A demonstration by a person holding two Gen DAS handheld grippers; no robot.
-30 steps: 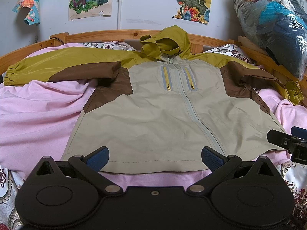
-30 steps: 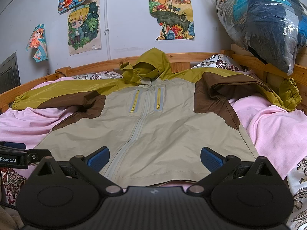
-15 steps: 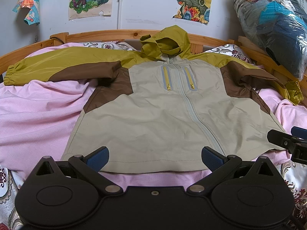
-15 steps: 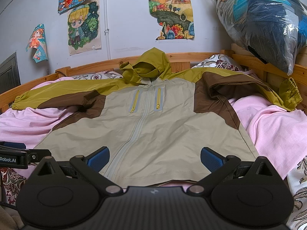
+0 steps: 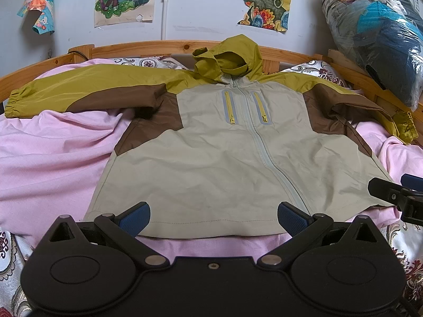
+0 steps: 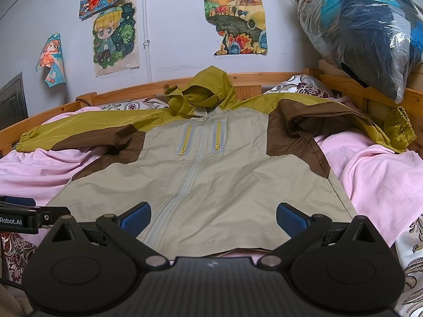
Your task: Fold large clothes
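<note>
A hooded jacket [image 5: 211, 158] lies spread flat, front up, straight ahead of both tools, hem nearest them and hood [image 5: 230, 58] farthest, propped upright. Its body is beige, with brown side and underarm panels and olive-yellow shoulders, sleeves and hood. The centre zip is closed; two short yellow chest zips flank it. Both sleeves reach outward, left one straight, right one bent downward at the cuff [image 6: 399, 129].
</note>
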